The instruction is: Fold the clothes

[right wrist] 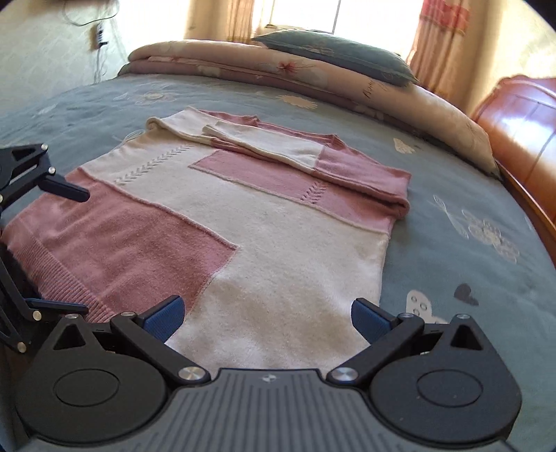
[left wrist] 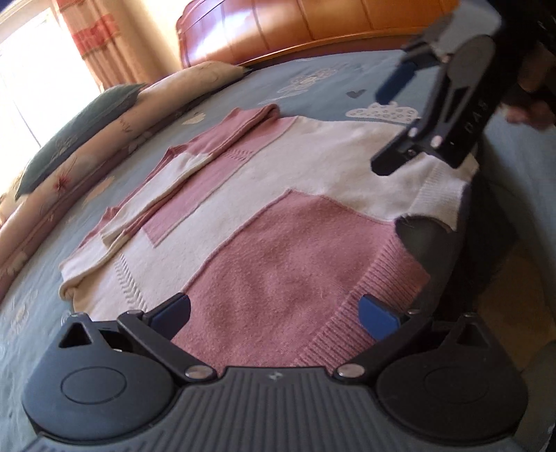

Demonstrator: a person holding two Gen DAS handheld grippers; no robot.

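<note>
A pink and white knit sweater point(left wrist: 278, 208) point(right wrist: 264, 222) lies flat on the blue bedsheet point(left wrist: 312, 80), with its sleeves folded across its far part. My left gripper point(left wrist: 274, 314) is open just over the pink ribbed hem corner, its blue pads wide apart. From the right wrist view that left gripper point(right wrist: 62, 248) shows at the left edge, open. My right gripper point(right wrist: 267, 318) is open over the white hem corner. In the left wrist view the right gripper point(left wrist: 389, 121) hangs open above the white corner. Neither holds cloth.
A folded floral quilt point(right wrist: 312, 76) with a grey pillow point(right wrist: 333, 52) lies along the far side of the bed. A wooden headboard point(left wrist: 295, 27) point(right wrist: 521, 132) stands beside it. Curtains point(left wrist: 100, 41) hang by a bright window. A person's hand point(left wrist: 528, 114) holds the right gripper.
</note>
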